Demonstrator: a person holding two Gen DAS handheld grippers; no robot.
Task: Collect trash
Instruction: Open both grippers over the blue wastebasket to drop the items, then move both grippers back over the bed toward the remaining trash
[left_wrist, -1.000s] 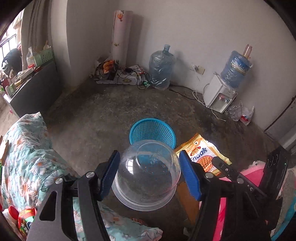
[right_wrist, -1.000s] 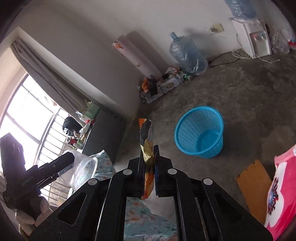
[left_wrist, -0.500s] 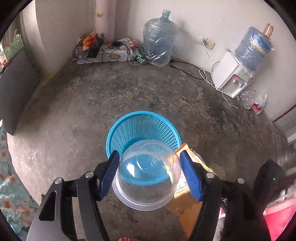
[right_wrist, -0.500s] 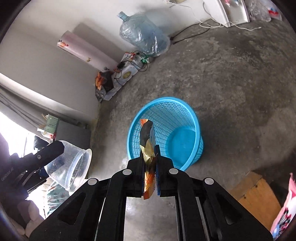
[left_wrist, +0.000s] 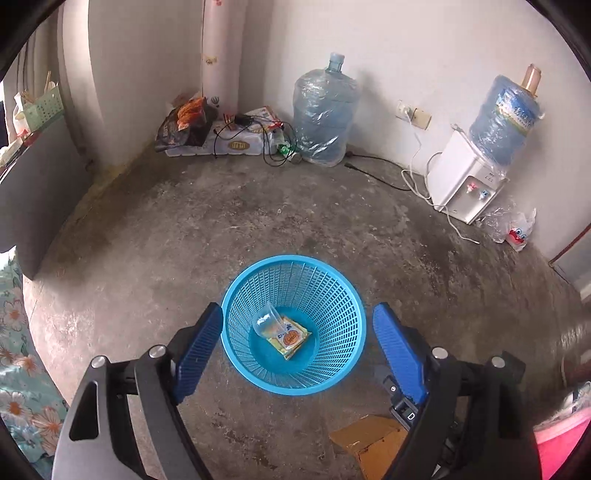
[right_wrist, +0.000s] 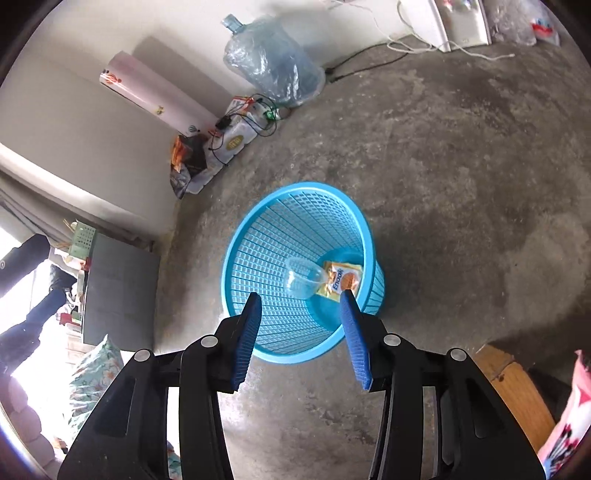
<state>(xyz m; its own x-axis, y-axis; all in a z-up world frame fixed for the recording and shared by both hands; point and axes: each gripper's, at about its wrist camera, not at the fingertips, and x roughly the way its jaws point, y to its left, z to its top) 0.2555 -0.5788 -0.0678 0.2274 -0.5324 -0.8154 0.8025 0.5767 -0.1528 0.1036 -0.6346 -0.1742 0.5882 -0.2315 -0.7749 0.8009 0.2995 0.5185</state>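
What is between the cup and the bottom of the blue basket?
In both views the clear cup lies partly on a snack wrapper on the blue basket's floor.

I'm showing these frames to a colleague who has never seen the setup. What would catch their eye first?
The bright blue mesh basket on the grey concrete floor stands out first, in the middle of both views. At its bottom lie a clear plastic cup and a yellow snack wrapper. Both hand-held grippers hover above it with blue pads spread and empty: the left hand-held gripper and the right hand-held gripper.
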